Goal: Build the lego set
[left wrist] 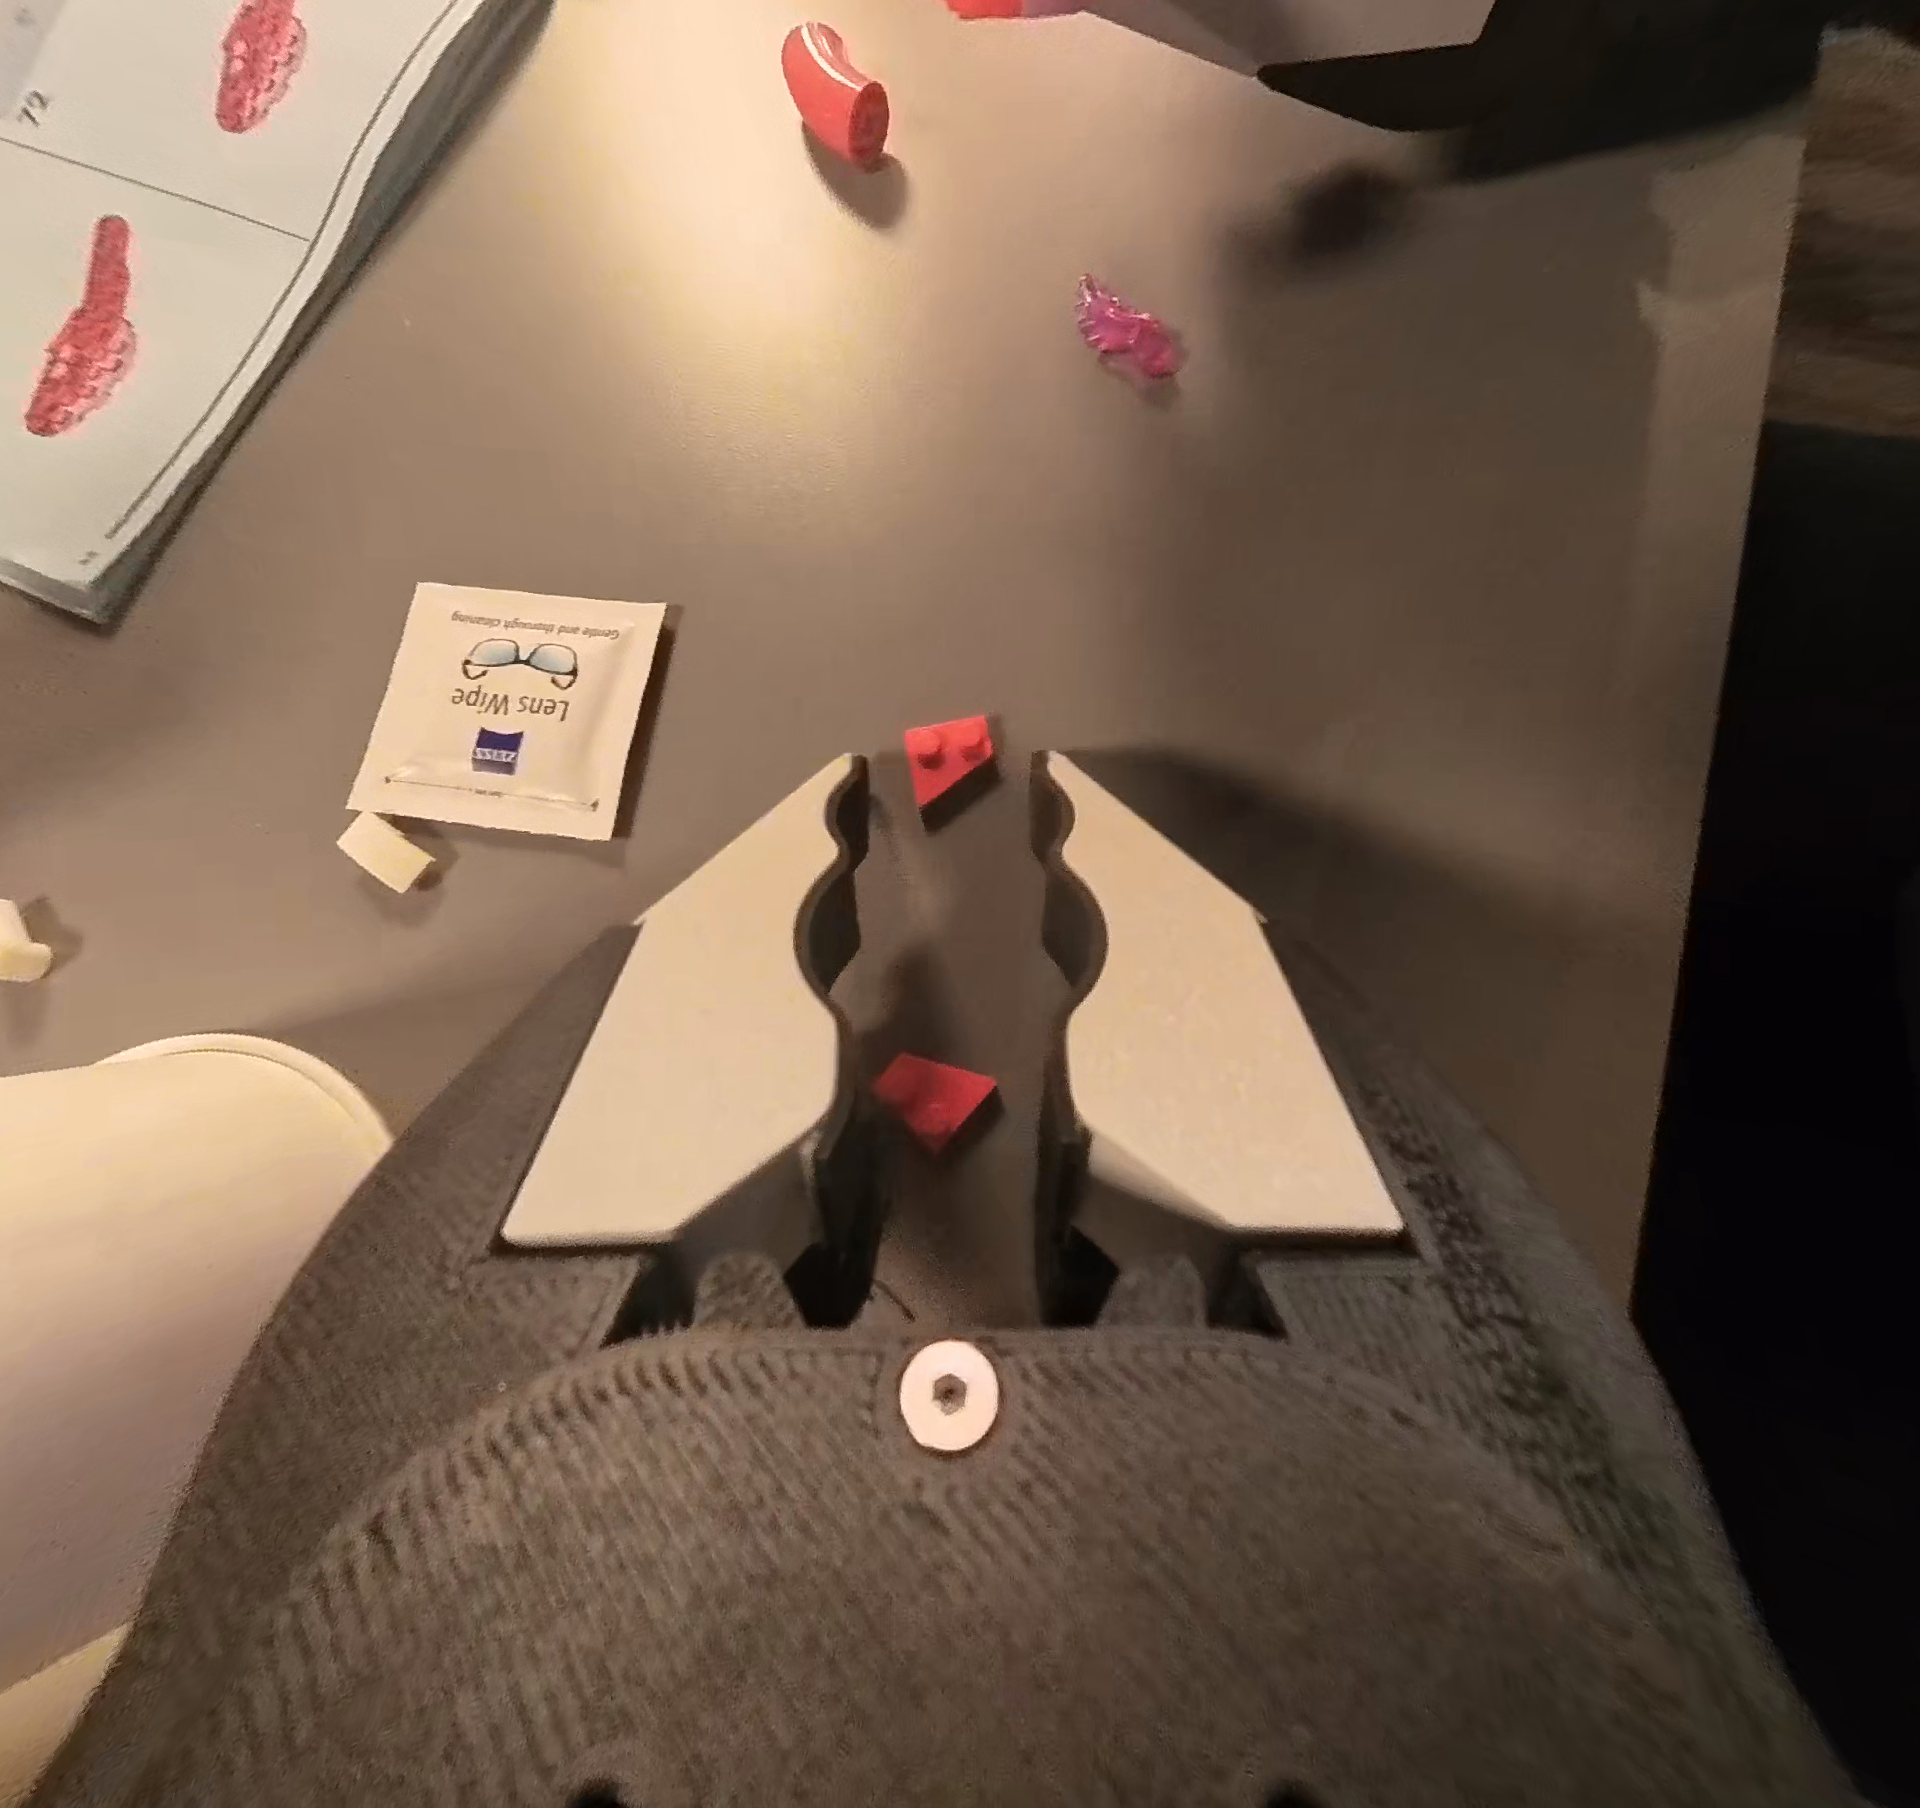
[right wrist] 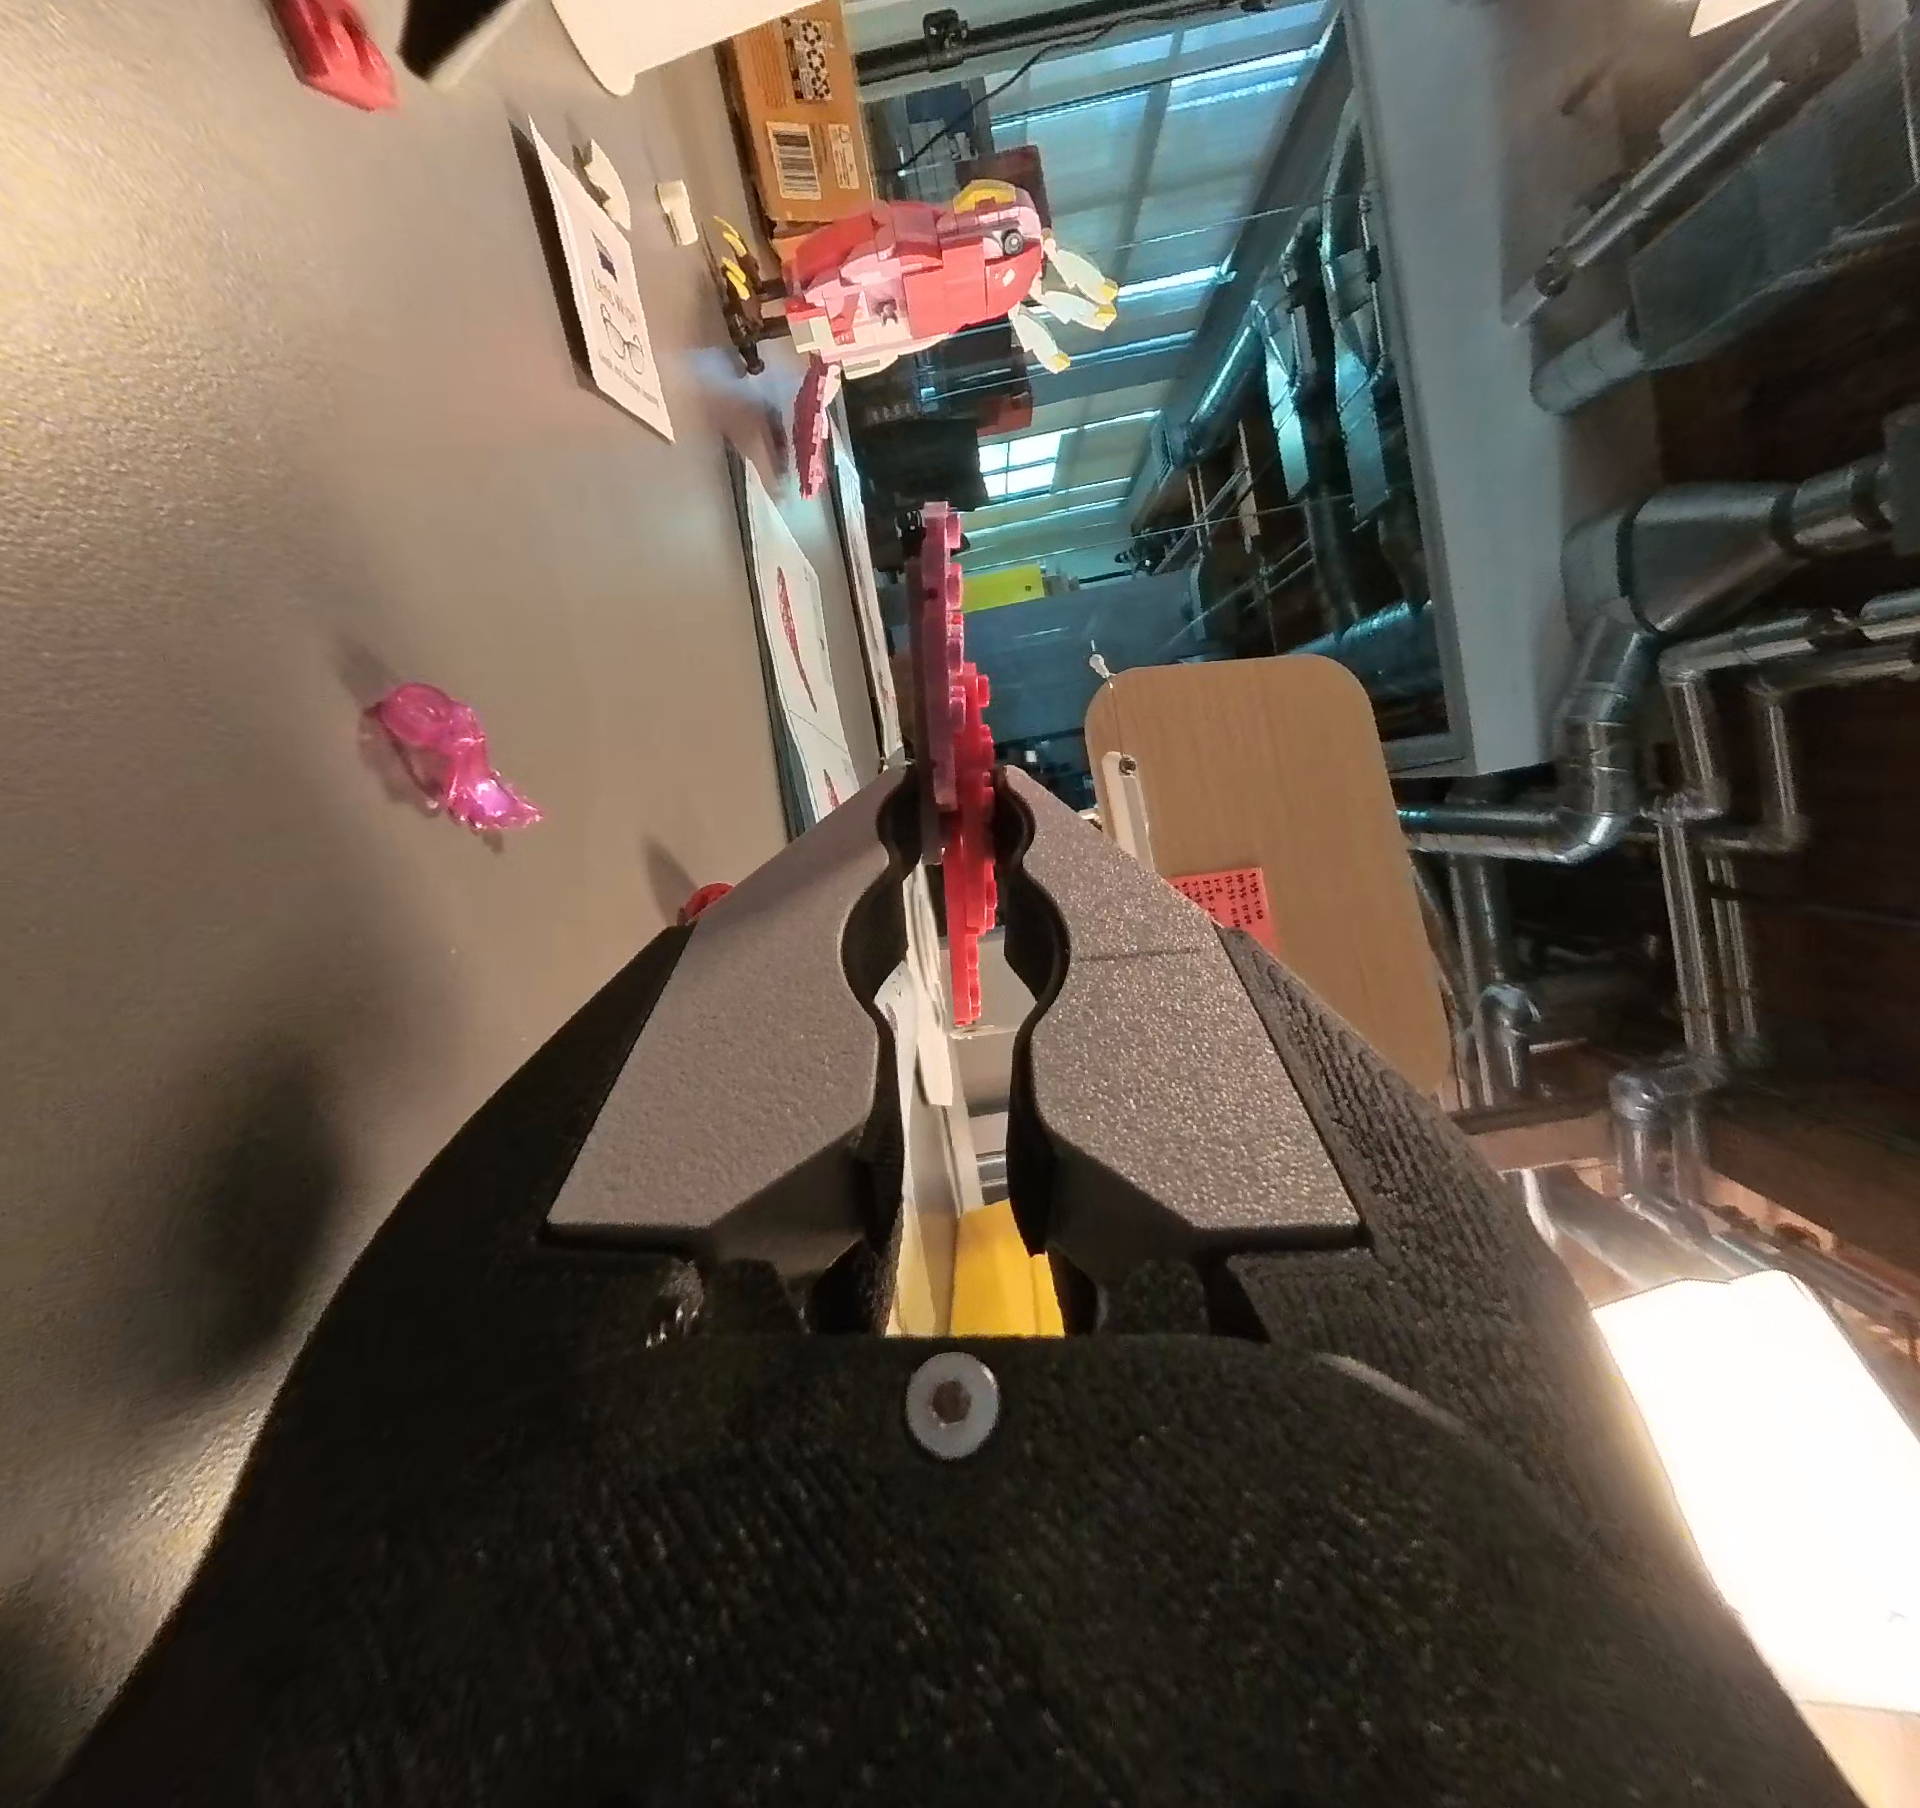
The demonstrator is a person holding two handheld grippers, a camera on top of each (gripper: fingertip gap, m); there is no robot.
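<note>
left tool (left wrist: 948, 771): jaws apart, nothing gripped, straddling a small red wedge plate (left wrist: 951, 759) on the counter (left wrist: 1351, 563)
right tool (right wrist: 961, 802): clamped on the pink-and-red plate stack (right wrist: 948, 678), held edge-on off the counter

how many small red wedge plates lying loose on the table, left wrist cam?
2. One red wedge plate lies just ahead of the left gripper, between its open fingertips, untouched. The second wedge plate shows farther back between the fingers. Others may be hidden under the gripper body.

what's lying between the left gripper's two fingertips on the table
A small red wedge plate lies on the table between the open left gripper fingertips, touching neither; the left wrist view shows it.
</note>
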